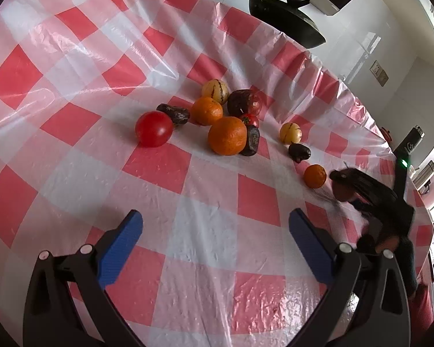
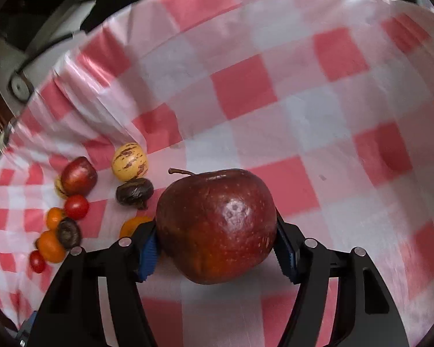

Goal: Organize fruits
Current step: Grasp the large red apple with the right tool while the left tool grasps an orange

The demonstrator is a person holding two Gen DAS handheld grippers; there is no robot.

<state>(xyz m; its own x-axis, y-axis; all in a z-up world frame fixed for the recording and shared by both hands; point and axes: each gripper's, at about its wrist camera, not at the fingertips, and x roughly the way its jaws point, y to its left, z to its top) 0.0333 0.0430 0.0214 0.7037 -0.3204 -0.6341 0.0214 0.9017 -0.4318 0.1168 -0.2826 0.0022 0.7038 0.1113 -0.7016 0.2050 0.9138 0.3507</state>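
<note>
**Two wrist views over one checked worktop**

The left wrist camera looks down and forward from a little above the worktop (image 1: 205,231), the fruit cluster (image 1: 217,115) mid-distance. The right wrist camera sits low, very near an apple (image 2: 217,225). Both share the cluster (image 2: 69,208) and checked cloth (image 2: 275,101).

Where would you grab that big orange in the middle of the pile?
Grip the big orange across its round middle, coming from above and the near side. That side is bare tablecloth, while a dark fruit touches its right and another orange sits behind.
</note>
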